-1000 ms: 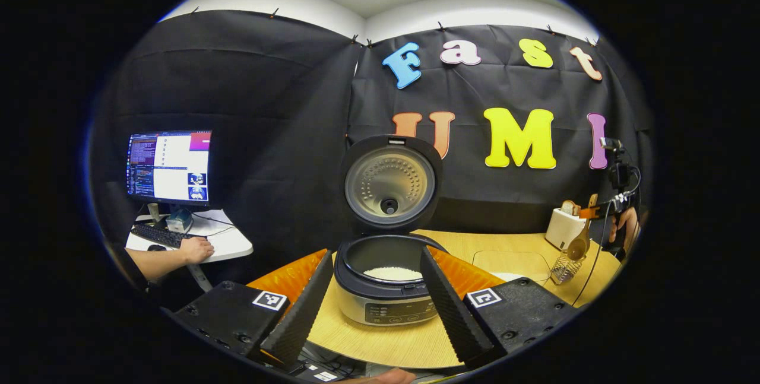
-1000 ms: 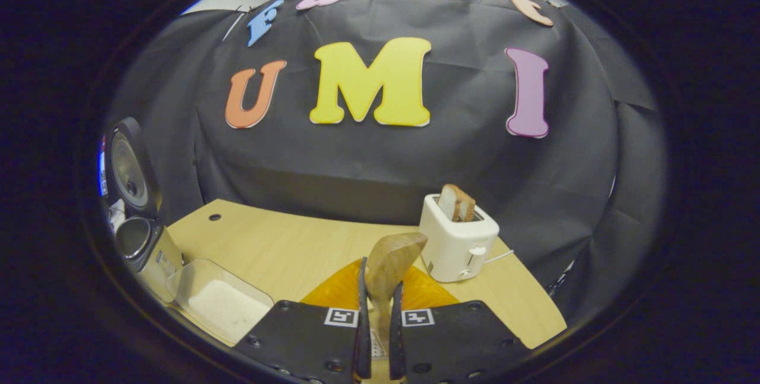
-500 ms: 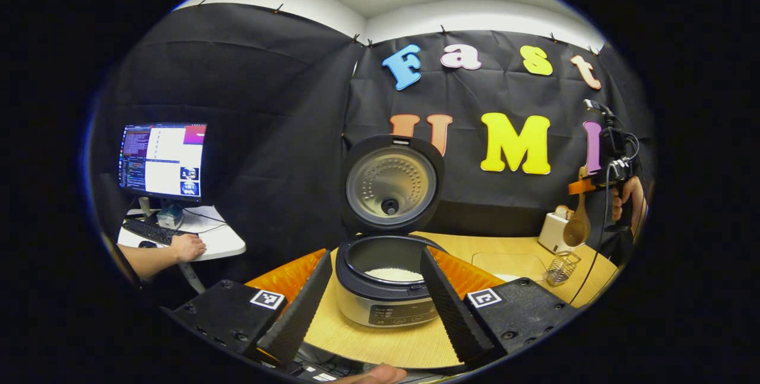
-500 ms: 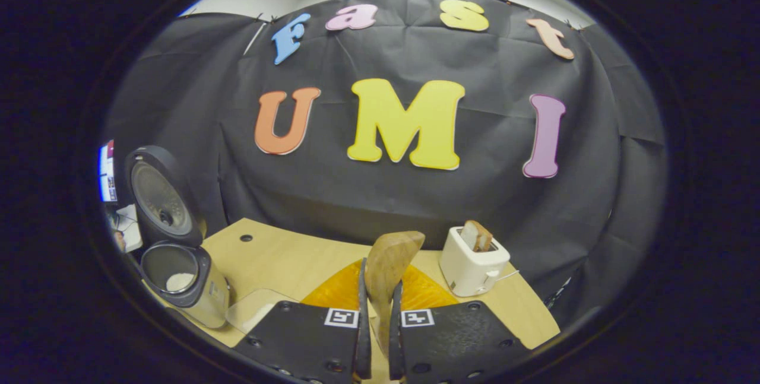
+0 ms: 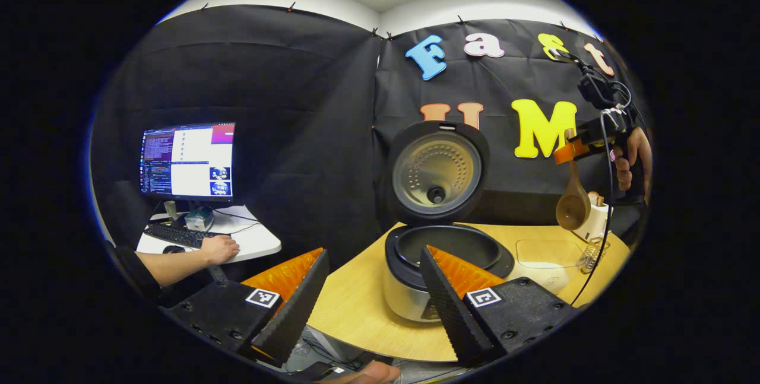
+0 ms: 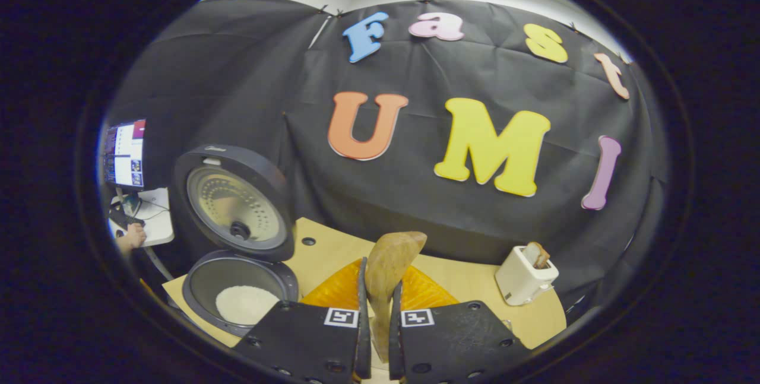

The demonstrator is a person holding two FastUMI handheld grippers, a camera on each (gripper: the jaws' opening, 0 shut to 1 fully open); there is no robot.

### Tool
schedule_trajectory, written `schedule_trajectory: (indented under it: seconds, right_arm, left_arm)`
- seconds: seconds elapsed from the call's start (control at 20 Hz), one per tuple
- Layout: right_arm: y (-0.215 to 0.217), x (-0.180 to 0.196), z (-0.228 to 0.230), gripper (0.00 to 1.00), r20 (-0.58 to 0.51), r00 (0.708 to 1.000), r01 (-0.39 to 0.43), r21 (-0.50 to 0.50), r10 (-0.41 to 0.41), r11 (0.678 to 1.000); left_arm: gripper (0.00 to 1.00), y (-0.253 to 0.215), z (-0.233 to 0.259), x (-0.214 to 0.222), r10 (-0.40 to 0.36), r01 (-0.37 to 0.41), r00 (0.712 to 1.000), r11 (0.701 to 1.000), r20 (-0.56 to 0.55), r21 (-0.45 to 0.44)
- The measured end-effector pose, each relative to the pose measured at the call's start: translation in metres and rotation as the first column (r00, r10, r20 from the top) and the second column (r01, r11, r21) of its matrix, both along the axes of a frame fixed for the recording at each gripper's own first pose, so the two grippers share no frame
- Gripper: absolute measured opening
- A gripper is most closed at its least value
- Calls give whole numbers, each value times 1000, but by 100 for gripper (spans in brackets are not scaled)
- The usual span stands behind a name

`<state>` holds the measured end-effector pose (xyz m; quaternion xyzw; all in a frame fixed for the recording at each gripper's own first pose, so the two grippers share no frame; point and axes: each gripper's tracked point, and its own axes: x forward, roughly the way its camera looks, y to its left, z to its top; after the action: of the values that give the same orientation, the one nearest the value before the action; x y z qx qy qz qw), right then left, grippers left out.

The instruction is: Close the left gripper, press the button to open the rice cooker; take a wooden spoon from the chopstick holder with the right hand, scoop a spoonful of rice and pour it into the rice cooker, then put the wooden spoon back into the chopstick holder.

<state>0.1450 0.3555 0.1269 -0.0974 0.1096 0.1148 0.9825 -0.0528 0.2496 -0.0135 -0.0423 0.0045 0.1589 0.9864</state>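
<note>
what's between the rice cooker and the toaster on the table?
In the left gripper view, a clear tray and the wire chopstick holder sit between the rice cooker and the toaster. The wooden spoon hangs above, in the right gripper.

No legible text on any item. Rice cooker (image 5: pixel 442 253): front panel marks too small and partly hidden, unreadable. Monitor (image 5: pixel 187 161): screen content not recorded. Tongs carry square black-and-white coded tags on their bodies, no letters or digits: left tongs (image 5: pixel 371 289), right tongs (image 6: pixel 377 313). Toaster (image 6: pixel 524 280): no brand mark discernible.
</note>
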Motion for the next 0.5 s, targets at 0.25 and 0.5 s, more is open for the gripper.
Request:
schedule_trajectory:
  seconds: [0.25, 0.5]
  right_arm:
    - [94, -8, -22, 13, -15, 994, -112, -30, 112, 993]
    - [140, -12, -31, 11, 4, 984, -178, -56, 178, 982]
  left_arm:
    - [98, 32, -16, -4, 59, -60, 998, 997, -14, -51]
    - [99, 41, -22, -4, 73, -74, 997, 996, -21, -54]
